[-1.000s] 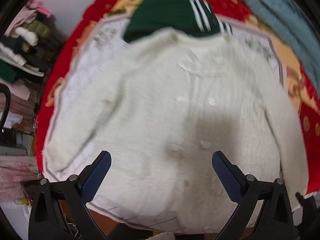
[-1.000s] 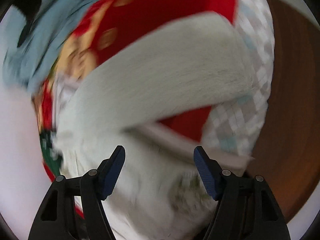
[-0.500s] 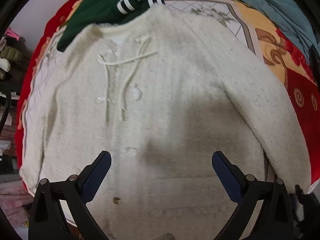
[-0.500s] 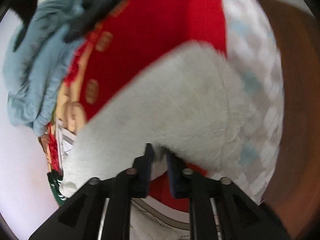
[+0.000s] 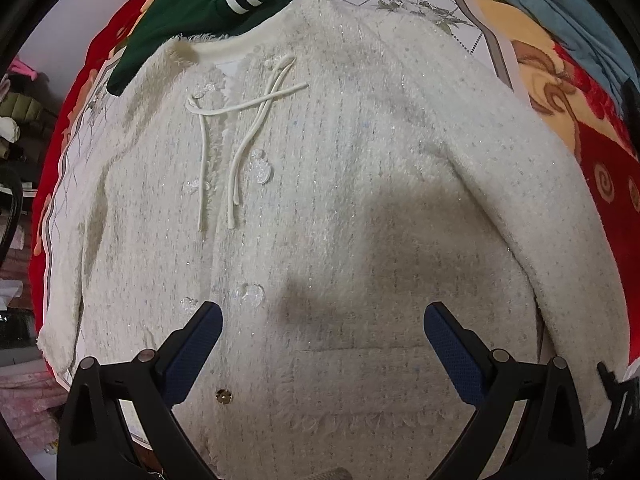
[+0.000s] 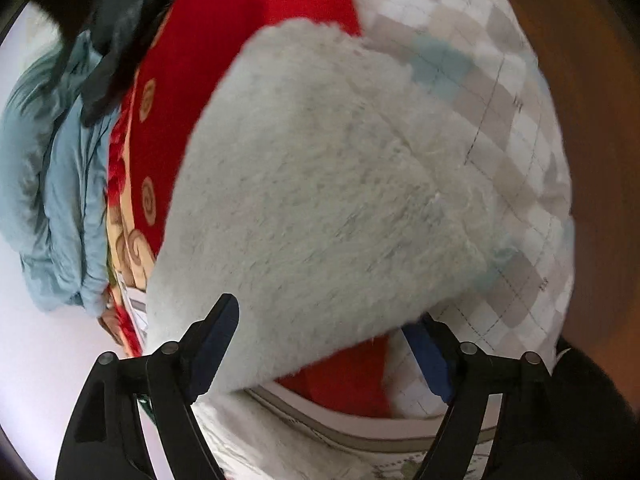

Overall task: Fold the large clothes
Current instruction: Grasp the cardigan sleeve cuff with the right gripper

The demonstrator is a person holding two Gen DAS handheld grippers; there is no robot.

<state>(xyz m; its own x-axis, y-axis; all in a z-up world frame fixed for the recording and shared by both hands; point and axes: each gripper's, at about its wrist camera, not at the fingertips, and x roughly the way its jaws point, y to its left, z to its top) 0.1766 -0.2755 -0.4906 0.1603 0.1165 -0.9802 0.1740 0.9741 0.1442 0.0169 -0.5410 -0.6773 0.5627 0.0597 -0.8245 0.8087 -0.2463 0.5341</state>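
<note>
A fuzzy white cardigan [image 5: 340, 200] with a drawstring and clear buttons lies flat, front up, on a bed. Both sleeves lie along its sides. My left gripper [image 5: 322, 340] is open and empty, hovering over the lower hem. In the right wrist view the cardigan's right sleeve [image 6: 320, 184] fills the frame, its cuff toward the far right. My right gripper [image 6: 324, 344] is open with the sleeve lying between its fingers, not clamped.
A red floral blanket [image 5: 600, 152] and a checked quilt [image 6: 500, 112] cover the bed. A green striped garment [image 5: 208, 4] lies above the collar. Light blue clothing [image 6: 48, 184] lies at the bed's far side. Brown floor [image 6: 592, 120] lies past the bed edge.
My right gripper closed on the sleeve half a second ago and has now opened again. My left gripper moved closer over the cardigan and stayed open.
</note>
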